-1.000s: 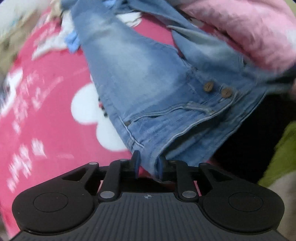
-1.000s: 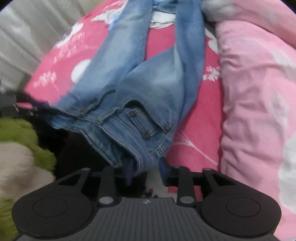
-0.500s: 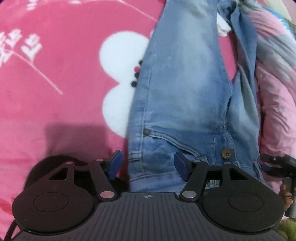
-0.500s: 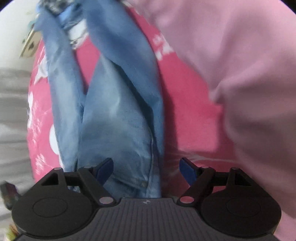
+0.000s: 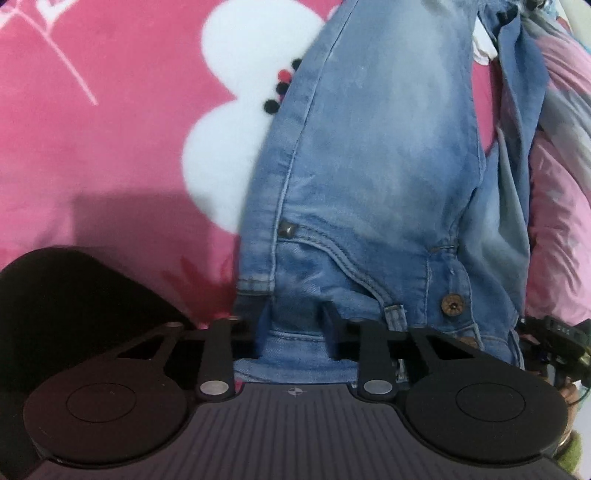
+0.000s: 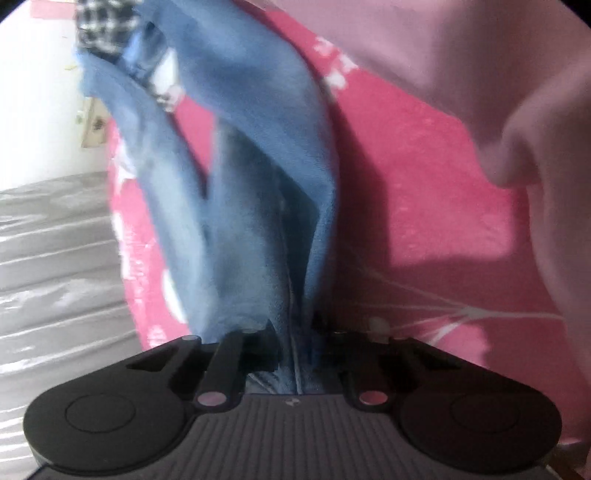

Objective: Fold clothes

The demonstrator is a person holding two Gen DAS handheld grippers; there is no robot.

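On the pink bed cover (image 5: 110, 155), the jeans (image 5: 376, 155) are re-gripped at the waistband.
Fingers spread half a second ago are now clenched on denim: left gripper (image 5: 293, 326), right gripper (image 6: 293, 332); folding can be resumed.

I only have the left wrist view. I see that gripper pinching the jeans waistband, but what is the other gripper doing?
Observer: The right gripper is also shut on the jeans, gripping a bunched edge.
Operator: What lies to its right?
Observer: A pale pink blanket heaped over the red flowered bedspread.
Operator: Anything at the far end of the jeans?
Observer: A black-and-white checked cloth by the legs; the picture is blurred there.
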